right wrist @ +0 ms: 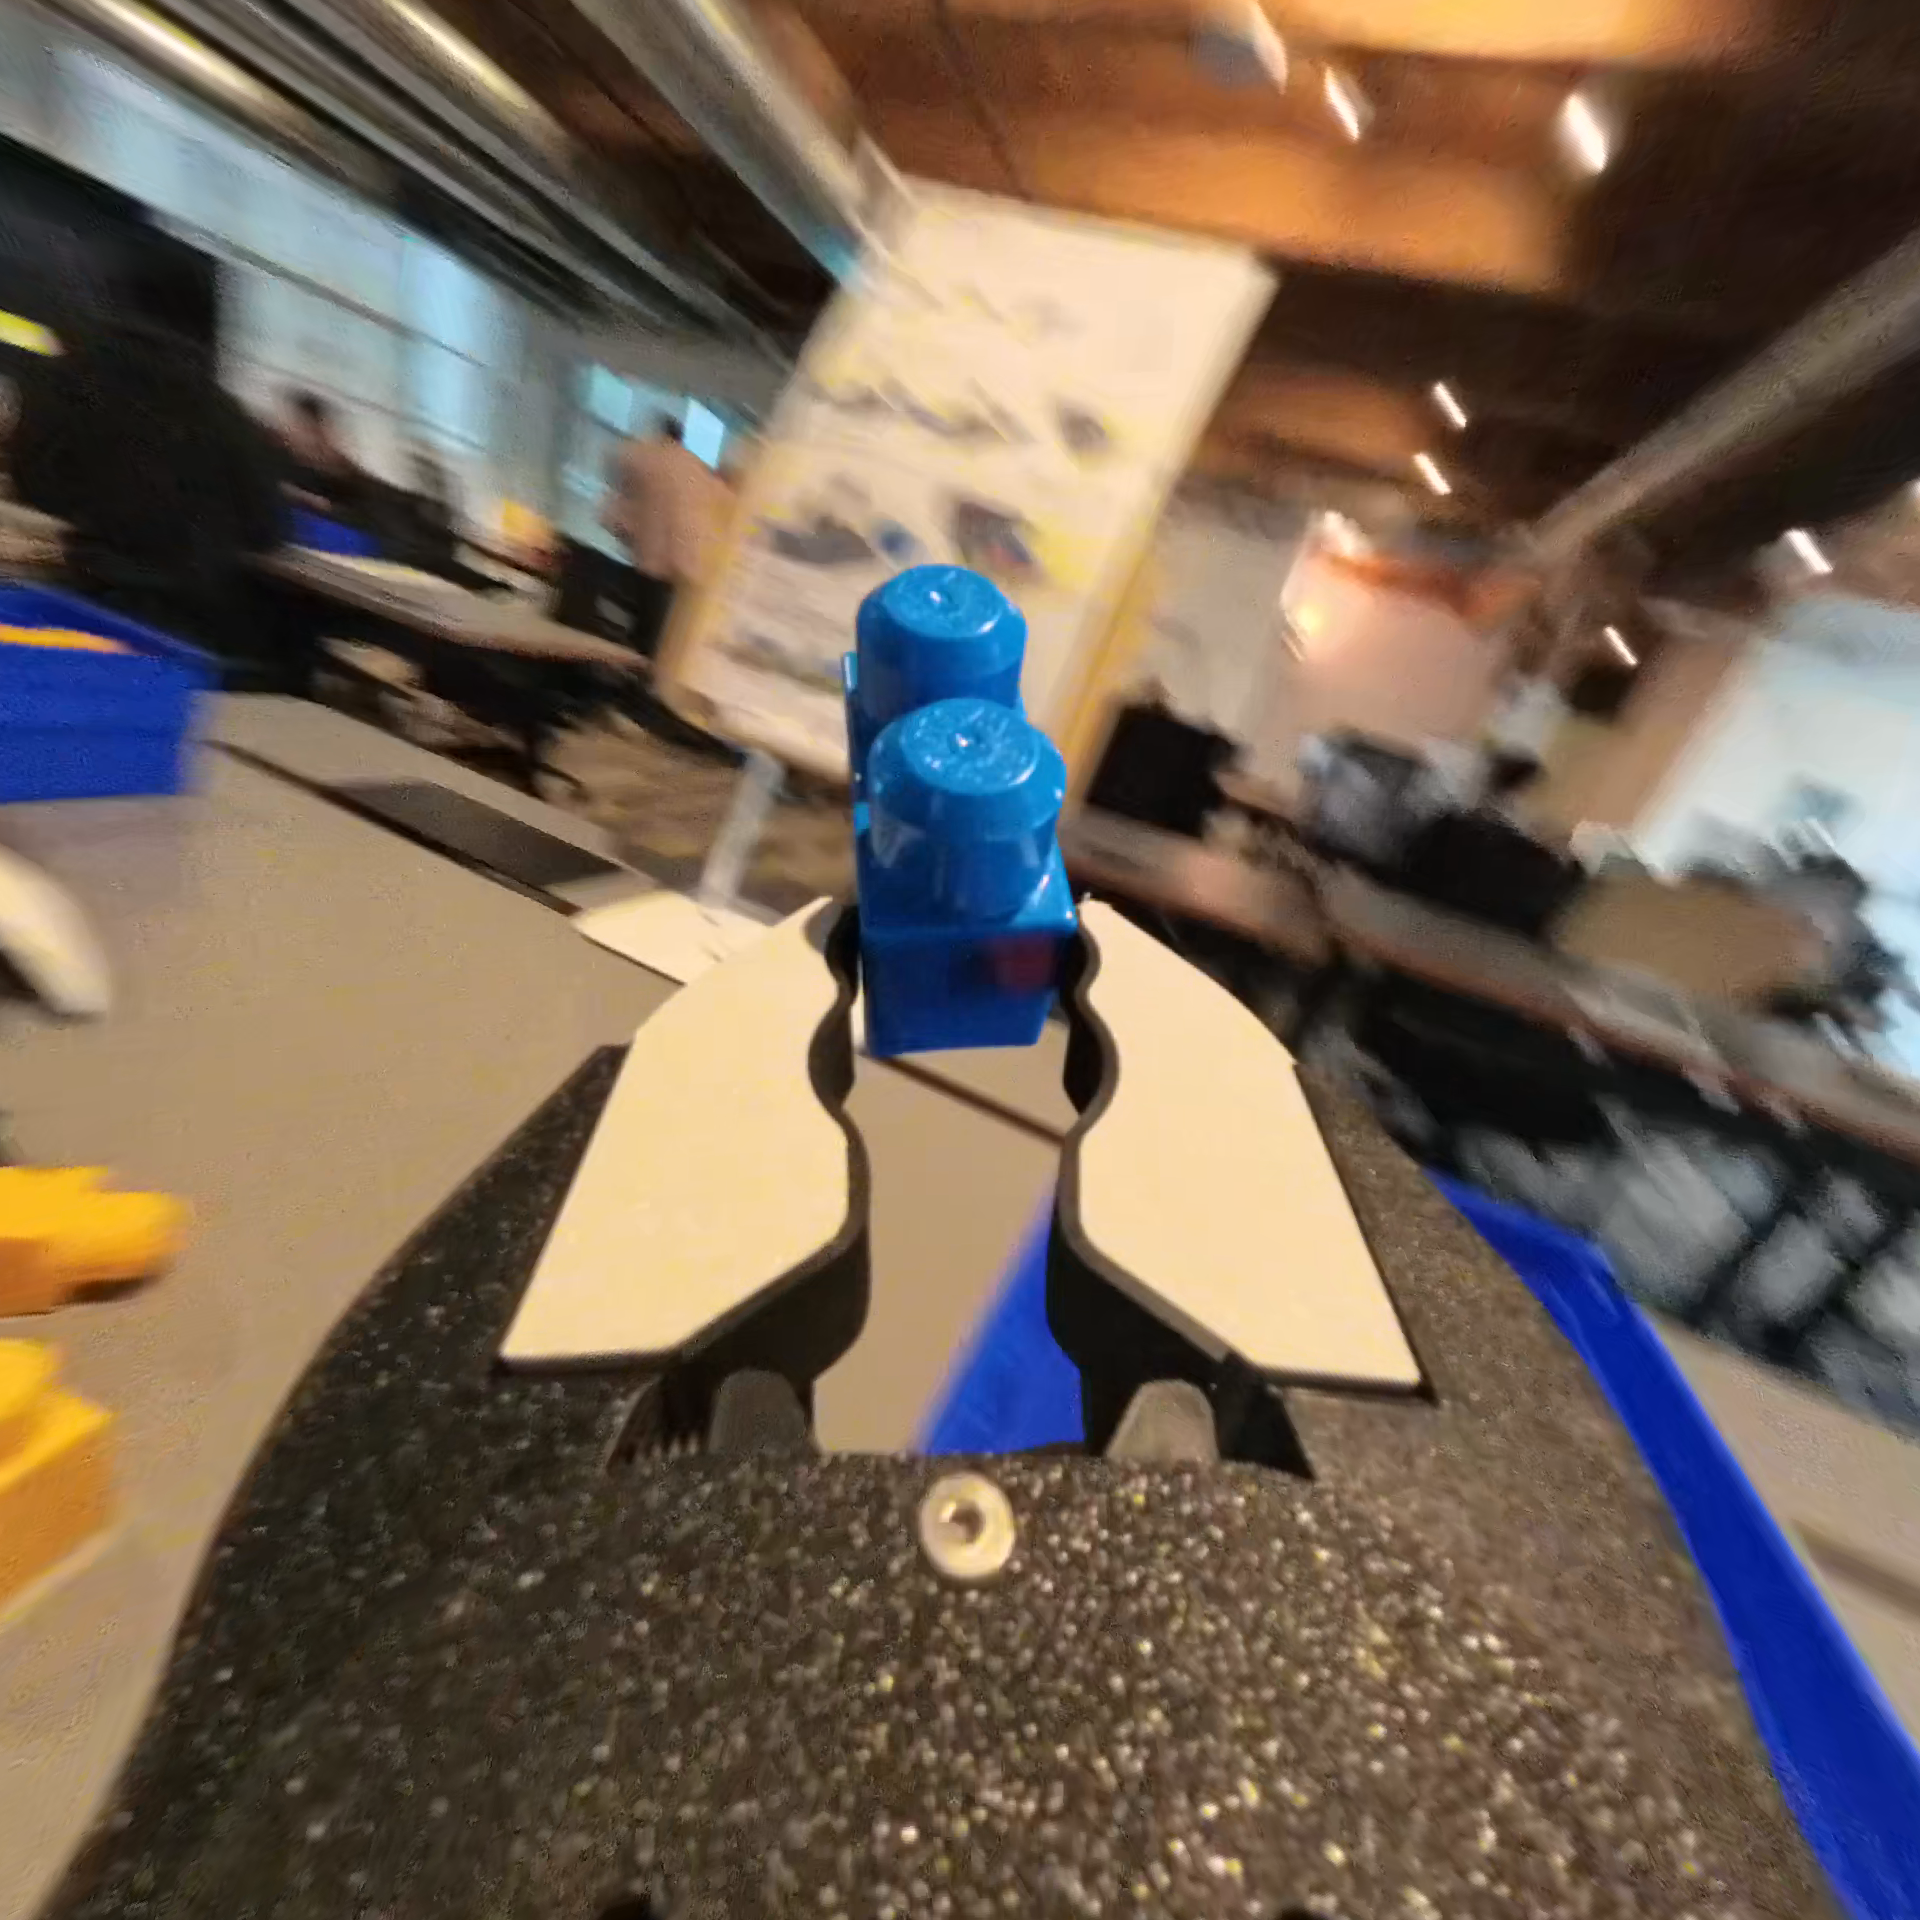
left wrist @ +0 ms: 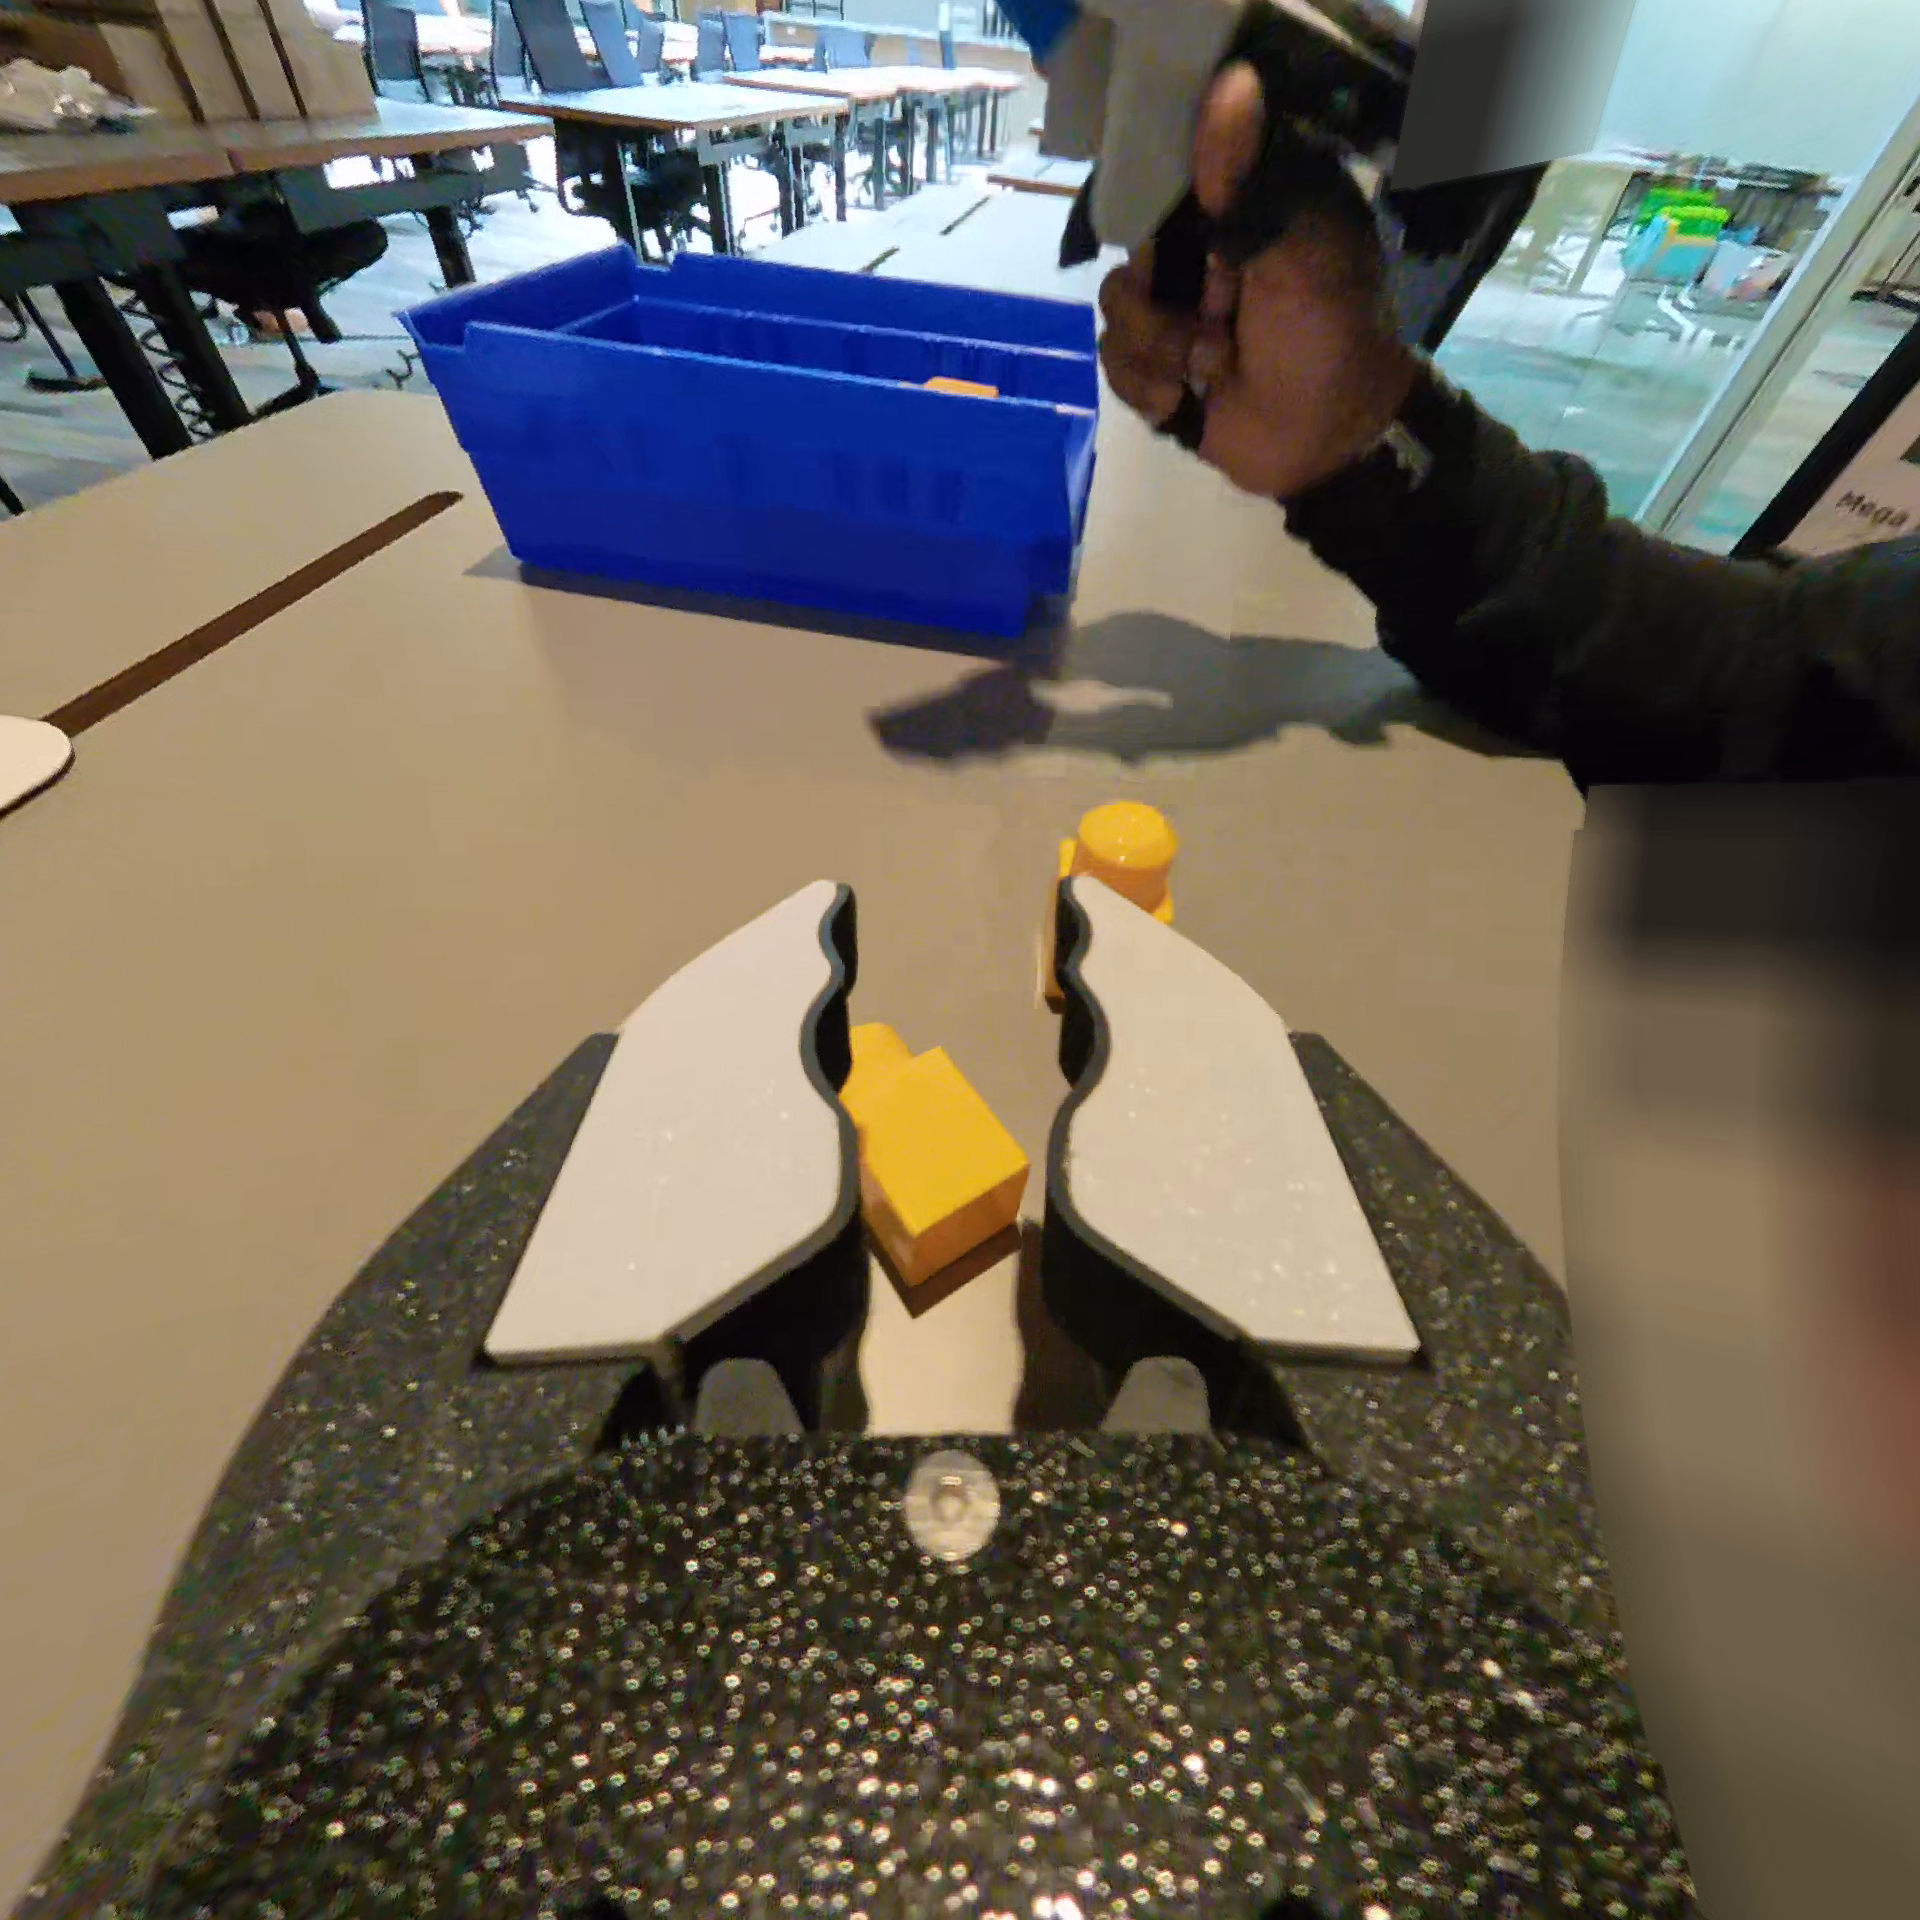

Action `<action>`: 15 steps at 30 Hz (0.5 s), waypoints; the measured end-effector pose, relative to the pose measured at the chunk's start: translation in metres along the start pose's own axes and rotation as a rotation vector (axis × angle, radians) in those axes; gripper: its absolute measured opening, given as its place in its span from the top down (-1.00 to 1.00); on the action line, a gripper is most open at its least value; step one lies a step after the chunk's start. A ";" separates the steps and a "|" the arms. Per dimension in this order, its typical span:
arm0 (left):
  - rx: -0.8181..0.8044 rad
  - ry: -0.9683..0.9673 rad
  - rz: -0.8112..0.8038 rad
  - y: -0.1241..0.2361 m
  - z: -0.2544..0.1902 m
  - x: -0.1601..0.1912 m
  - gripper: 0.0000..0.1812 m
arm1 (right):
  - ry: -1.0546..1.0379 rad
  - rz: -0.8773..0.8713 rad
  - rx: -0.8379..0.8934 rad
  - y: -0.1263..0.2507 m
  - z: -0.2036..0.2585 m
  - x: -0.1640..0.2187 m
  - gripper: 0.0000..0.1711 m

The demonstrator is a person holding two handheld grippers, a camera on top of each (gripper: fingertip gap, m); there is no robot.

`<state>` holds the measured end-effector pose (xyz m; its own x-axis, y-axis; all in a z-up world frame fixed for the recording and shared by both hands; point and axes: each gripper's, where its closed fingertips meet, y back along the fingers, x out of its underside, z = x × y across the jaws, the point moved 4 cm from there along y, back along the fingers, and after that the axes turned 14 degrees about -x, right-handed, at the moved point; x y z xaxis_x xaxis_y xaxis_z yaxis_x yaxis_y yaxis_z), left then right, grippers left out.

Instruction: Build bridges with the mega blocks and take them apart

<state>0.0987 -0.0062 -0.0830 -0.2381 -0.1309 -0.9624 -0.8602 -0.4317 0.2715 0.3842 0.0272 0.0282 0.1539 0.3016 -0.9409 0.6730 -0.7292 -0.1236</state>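
Observation:
My left gripper (left wrist: pixel 956 914) is open, low over the grey table (left wrist: pixel 416 831). A yellow block (left wrist: pixel 935 1153) lies on its side on the table between its fingers, close to the left one. A second yellow block (left wrist: pixel 1124 857) stands upright just beyond the right fingertip. My right gripper (right wrist: pixel 961 935) is shut on a blue two-stud block (right wrist: pixel 961 821), held studs-up in the air. That view is blurred by motion. Two yellow blocks (right wrist: pixel 73 1236) show at its left edge.
A blue bin (left wrist: pixel 769 457) stands at the back of the table with a yellow piece (left wrist: pixel 961 387) inside. A hand (left wrist: pixel 1268 343) in a dark sleeve holds the other gripper high at the upper right. A blue bin rim (right wrist: pixel 1714 1507) lies below the right gripper. The grippers' ends are close to 25 cm from one another.

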 end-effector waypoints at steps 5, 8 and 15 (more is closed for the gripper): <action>-0.005 -0.069 0.075 -0.009 -0.008 0.010 0.62 | -0.349 0.322 0.119 0.025 -0.066 0.078 0.57; -0.006 -0.098 0.094 -0.011 -0.011 0.012 0.63 | -0.405 0.472 0.081 0.022 -0.063 0.105 0.57; -0.020 -0.085 0.081 -0.008 -0.007 0.008 0.65 | -0.294 0.711 0.074 0.012 -0.045 0.131 0.58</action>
<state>0.1065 -0.0106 -0.0930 -0.3444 -0.0904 -0.9345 -0.8277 -0.4406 0.3477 0.4447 0.0855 -0.0824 0.3252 -0.4228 -0.8459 0.4324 -0.7290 0.5306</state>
